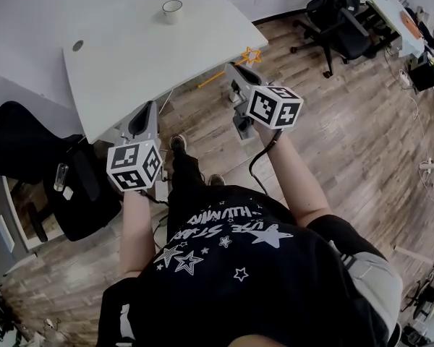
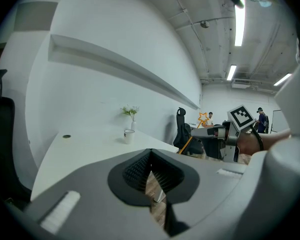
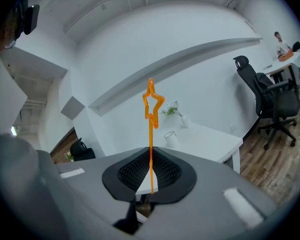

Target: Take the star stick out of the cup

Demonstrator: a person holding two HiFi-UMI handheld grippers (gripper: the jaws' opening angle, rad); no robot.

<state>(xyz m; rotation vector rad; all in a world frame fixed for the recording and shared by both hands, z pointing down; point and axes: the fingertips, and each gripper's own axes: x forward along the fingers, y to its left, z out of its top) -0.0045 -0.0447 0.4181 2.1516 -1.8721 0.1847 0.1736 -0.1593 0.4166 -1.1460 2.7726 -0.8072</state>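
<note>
The orange star stick [image 3: 151, 134] stands upright between the pads of my right gripper [image 3: 151, 159], which is shut on its thin shaft, star end up. In the head view the stick [image 1: 228, 69] points out past the right corner of the white table [image 1: 123, 49], away from the white cup [image 1: 172, 9] at the table's far side. The cup [image 3: 170, 138] stands alone on the tabletop. My left gripper [image 1: 145, 114] hangs by the table's near edge, shut with nothing in it [image 2: 151, 156]. From the left gripper view I see the cup [image 2: 129, 135] and the star [image 2: 204, 118].
A small vase with a plant [image 3: 182, 118] stands behind the cup by the wall. A black office chair [image 1: 50, 172] sits at the left, another [image 1: 340, 24] at the back right by a second desk. Wooden floor [image 1: 347, 143] spreads to the right.
</note>
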